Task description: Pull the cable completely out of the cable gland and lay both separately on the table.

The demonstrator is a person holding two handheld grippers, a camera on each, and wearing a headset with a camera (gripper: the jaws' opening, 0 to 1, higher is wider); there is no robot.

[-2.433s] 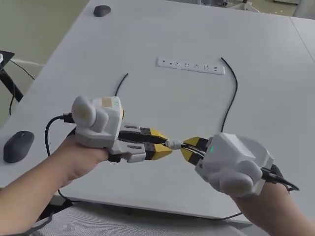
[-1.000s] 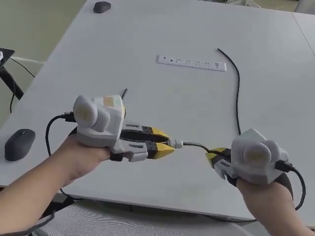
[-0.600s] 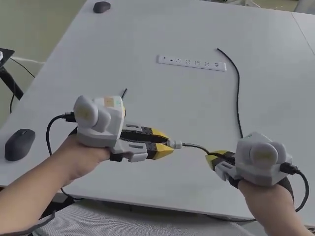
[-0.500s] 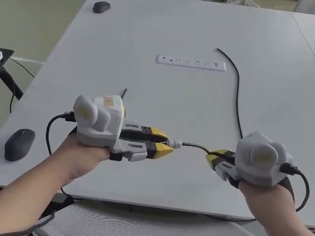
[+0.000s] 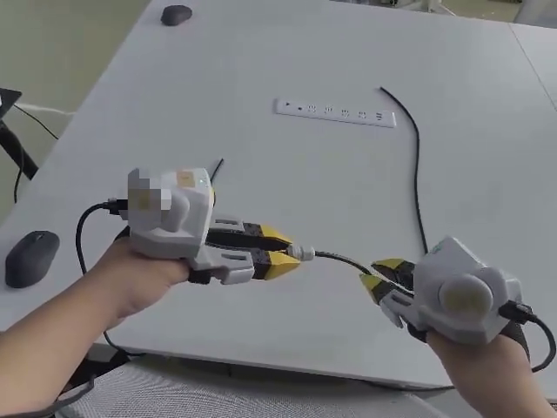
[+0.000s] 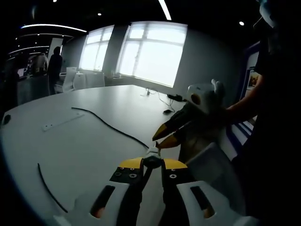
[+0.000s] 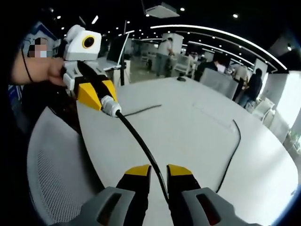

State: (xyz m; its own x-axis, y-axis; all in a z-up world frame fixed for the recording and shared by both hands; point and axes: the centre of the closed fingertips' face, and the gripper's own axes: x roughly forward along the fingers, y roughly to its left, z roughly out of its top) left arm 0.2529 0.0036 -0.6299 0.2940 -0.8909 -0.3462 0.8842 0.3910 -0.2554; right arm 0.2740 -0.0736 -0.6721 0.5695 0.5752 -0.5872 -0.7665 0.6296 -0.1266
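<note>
I have the left gripper held about level over the near edge of the table, pointing to my right. The left hand is wrapped under its body and the forearm comes in from the lower left. Its jaws are pinched together on the cable gland, a small pale fitting that pokes out just past the yellow tips (the left gripper view shows it seated right at the tip line).

The right gripper faces it from the other side, pointing left and slightly lower. The right hand is beneath it and the wrist rises from the bottom right corner. Its jaws are closed on the cable, which crosses the gap between the two grippers in a gentle curve. In the right gripper view the cable runs from between my own tips up to the cable gland, so it is not out yet. Both are held in the air, above the table.

Farther out lie a power strip and a long black lead curving from its right end toward me. The lead's near end passes behind the right gripper, and I cannot tell whether it joins the held cable. A short black lead lies beyond the left gripper. One mouse sits at the left edge and a second mouse at the far corner.
</note>
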